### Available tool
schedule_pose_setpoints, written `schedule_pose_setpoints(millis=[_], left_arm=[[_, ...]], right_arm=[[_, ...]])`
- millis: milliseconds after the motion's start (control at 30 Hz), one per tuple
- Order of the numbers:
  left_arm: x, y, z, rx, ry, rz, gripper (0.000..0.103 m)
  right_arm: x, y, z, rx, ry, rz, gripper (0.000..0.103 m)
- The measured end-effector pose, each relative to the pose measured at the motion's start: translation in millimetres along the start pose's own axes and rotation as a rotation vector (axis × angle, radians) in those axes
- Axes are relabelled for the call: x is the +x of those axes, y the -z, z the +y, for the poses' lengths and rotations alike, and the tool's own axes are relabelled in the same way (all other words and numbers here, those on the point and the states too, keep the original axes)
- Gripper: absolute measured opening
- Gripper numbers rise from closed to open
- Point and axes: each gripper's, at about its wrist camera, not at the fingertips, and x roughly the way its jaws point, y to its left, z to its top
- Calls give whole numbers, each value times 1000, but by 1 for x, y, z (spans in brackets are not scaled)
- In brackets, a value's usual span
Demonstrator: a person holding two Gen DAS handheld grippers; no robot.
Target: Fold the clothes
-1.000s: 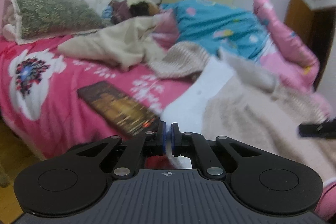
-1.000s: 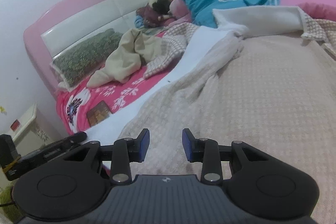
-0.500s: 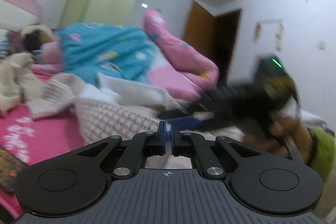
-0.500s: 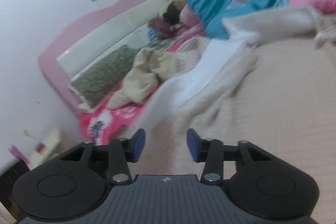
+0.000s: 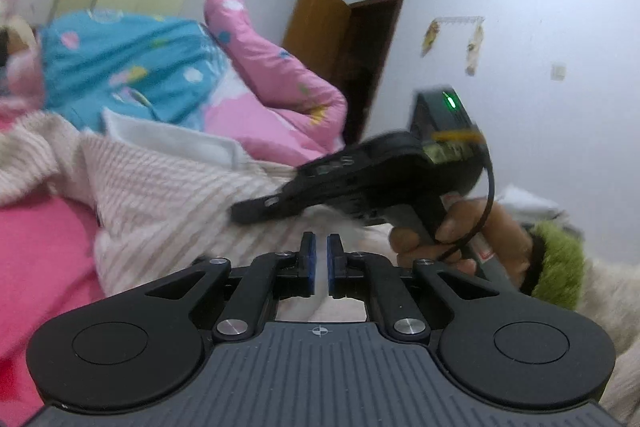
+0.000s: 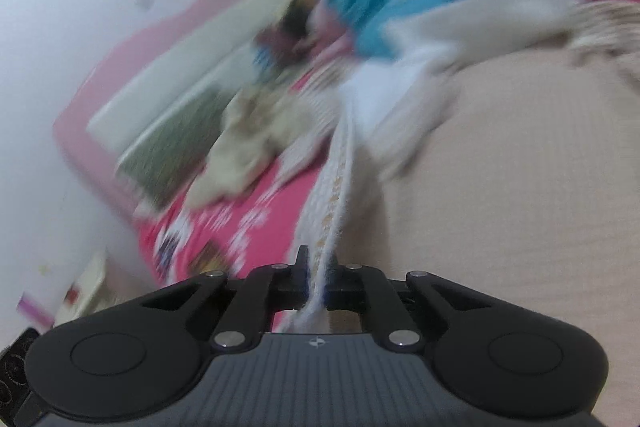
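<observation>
My right claw (image 6: 318,279) sits at the bottom centre of its own blurred view, pressed together on a narrow strip of the beige knitted garment (image 6: 520,187). The strip runs up from between the tips toward the middle of the frame. The rest of the garment spreads across the right half of that view, lying on the pink bedspread (image 6: 256,223).

My left claw (image 5: 319,259) sits low in the centre of its view. Its blue pads (image 5: 308,259) stand almost together with a thin sliver of gap, and nothing is between them. Just above it, right of centre, my other hand (image 5: 452,235) grips the black handle of the right tool, which slants down onto the same garment (image 5: 168,195). A blue quilt (image 5: 120,67) and a pink quilt (image 5: 272,75) are heaped in the upper left. A brown door (image 5: 316,27) stands open at upper centre.

What could go wrong, as I judge it:
- My right pinch holds only a thin edge (possibly a single layer), so a quick lift could let the knit slide out.
- Dragging the cloth could pull it crooked and spoil the fold, since most of its weight lies on the bed.
- My left claw is empty and close to the right tool, so the two could knock together.
- The far edge lies near the heaped quilts and could snag there.
</observation>
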Motion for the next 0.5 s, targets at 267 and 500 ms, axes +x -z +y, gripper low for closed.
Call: schedule_pose_setpoints(millis=[267, 500], left_arm=[[10, 24, 22, -73, -65, 195, 17], [25, 41, 46, -202, -53, 396, 33]], right_arm=[[-51, 37, -94, 205, 195, -98, 4], [-70, 47, -116, 223, 203, -170, 4]])
